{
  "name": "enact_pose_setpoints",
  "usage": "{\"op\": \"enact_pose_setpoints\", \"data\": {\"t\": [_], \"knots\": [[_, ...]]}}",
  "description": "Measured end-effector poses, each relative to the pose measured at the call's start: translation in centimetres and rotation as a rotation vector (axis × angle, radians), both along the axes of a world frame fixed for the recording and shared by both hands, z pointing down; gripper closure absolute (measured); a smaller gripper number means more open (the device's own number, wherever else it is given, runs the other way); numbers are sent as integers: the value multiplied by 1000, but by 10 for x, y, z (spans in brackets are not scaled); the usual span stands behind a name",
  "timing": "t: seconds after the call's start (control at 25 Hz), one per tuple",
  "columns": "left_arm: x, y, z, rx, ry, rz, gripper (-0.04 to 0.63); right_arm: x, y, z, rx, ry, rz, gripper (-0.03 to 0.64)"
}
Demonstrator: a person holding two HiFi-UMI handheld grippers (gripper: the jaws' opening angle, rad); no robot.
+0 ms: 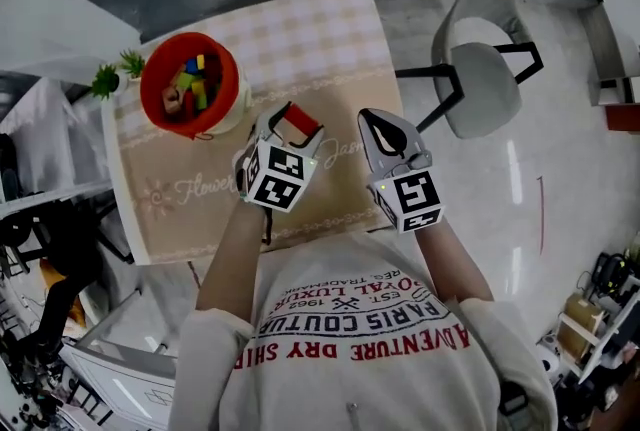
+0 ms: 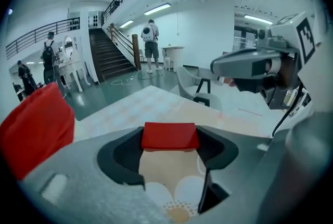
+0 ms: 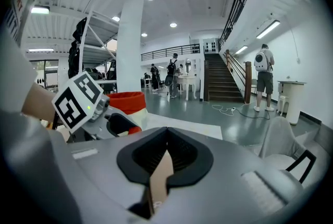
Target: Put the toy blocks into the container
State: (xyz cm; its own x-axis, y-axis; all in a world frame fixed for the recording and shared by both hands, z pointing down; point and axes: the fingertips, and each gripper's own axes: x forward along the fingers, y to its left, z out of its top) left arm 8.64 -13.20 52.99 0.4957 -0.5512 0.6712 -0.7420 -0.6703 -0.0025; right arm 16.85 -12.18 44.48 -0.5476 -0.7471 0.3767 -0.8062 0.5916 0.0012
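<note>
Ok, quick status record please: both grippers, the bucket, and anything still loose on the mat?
left gripper: shut on a red block, over the mat, right of the bucket
right gripper: shut, nothing between its jaws, beside the left one
container: red bucket, upright at the mat's far left, coloured blocks inside
loose blocks on mat: none seen in the head view; the grippers hide part of it
likely next: carry the red block over the bucket and release

left hand-held gripper (image 2: 170,141): grips red block (image 2: 169,135); red container (image 2: 36,129) at left edge
</note>
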Motion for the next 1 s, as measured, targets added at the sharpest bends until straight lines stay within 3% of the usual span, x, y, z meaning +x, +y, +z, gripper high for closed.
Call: {"op": "enact_pose_setpoints", "data": {"t": [0.2, 0.68, 0.84, 1.0], "knots": [[-27, 1, -57, 119, 36, -12, 281, -37, 3, -16, 33, -6, -40, 617], [-123, 0, -140, 327, -5, -81, 281, -120, 11, -44, 91, -6, -99, 616], [-159, -5, -154, 367, 11, -119, 281, -144, 13, -51, 112, -12, -100, 617], [-188, -11, -150, 353, 19, -146, 281, -167, 16, -56, 127, -11, -116, 617]]}}
